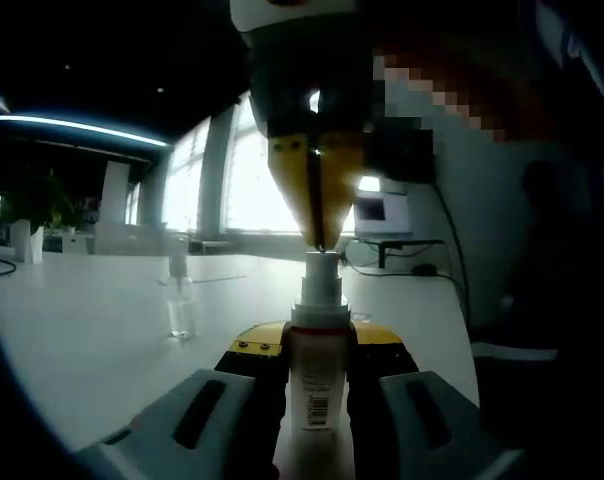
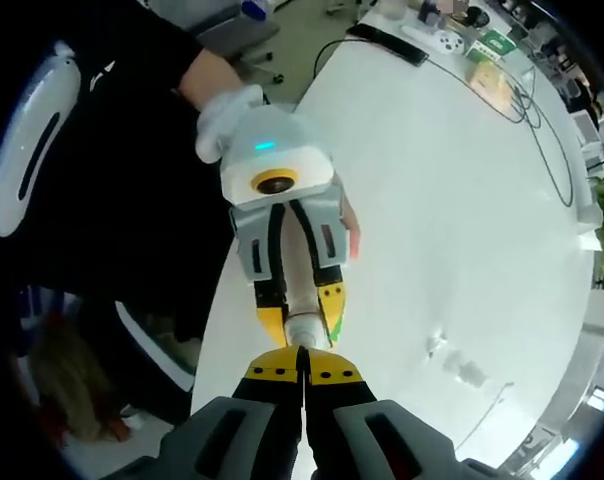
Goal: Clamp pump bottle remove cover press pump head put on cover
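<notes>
- The left gripper (image 1: 317,375) stands closed around the body of a white pump bottle (image 1: 315,385), holding it upright over a white table (image 1: 92,310); the clamp appears meant to steady the bottle so the other tool can work on its top.
- In the left gripper view the bottle sits at six o'clock between the two grey jaws, its barcode label facing the camera and its pump head (image 1: 320,270) rising toward the centre.
- The right gripper (image 1: 319,235) comes down from twelve o'clock, its yellow-tipped jaws pressed together to a narrow point that meets the pump head — judged to be the pressing step, with shut jaws serving as a single pushing tip.
- In the right gripper view the same meeting shows from above: the right gripper's (image 2: 302,352) closed tips touch the bottle's top (image 2: 304,328) at six o'clock, the left gripper (image 2: 300,305) gripping from twelve.
- A clear cover (image 1: 180,305) stands on the table at nine o'clock, well apart, evidently set aside for refitting.
</notes>
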A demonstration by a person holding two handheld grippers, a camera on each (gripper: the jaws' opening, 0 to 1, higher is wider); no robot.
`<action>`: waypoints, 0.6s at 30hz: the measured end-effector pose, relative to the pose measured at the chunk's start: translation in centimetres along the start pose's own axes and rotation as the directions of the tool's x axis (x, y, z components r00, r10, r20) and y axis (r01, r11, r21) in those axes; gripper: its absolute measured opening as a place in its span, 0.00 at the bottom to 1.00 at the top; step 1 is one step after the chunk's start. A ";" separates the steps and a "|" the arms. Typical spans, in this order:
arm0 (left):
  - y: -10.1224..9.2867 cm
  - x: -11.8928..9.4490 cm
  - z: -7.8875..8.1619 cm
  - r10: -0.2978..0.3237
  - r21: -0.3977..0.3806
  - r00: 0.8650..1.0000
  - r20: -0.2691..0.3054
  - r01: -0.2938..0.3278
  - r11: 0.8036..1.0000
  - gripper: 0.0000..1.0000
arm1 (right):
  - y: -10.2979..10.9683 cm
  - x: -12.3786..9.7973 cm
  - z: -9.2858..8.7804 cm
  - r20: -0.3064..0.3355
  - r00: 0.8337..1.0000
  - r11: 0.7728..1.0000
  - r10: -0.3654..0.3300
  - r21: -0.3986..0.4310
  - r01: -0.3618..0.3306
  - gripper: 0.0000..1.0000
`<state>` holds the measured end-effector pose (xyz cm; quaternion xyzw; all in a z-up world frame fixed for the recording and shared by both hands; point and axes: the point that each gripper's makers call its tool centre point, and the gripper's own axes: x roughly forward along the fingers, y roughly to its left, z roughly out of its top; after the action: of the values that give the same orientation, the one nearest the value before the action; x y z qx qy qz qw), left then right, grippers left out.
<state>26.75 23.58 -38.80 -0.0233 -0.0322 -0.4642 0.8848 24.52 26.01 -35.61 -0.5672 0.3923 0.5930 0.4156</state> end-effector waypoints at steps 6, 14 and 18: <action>0.0 0.0 0.0 0.000 0.000 1.000 0.000 0.000 1.000 0.13 | 0.0 0.0 0.1 -0.018 1.000 1.000 0.000 -0.010 -0.001 0.00; 0.0 0.0 0.0 0.000 0.001 1.000 0.000 0.000 1.000 0.13 | 0.0 0.2 0.0 -0.014 1.000 1.000 0.003 0.010 -0.003 0.00; 0.0 0.0 0.0 0.000 0.002 1.000 0.000 0.000 1.000 0.13 | -0.1 0.3 0.0 -0.020 1.000 1.000 0.004 0.020 -0.003 0.00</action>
<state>26.71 23.56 -38.77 -0.0226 -0.0327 -0.4641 0.8849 24.56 26.06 -35.86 -0.5682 0.4033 0.5841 0.4162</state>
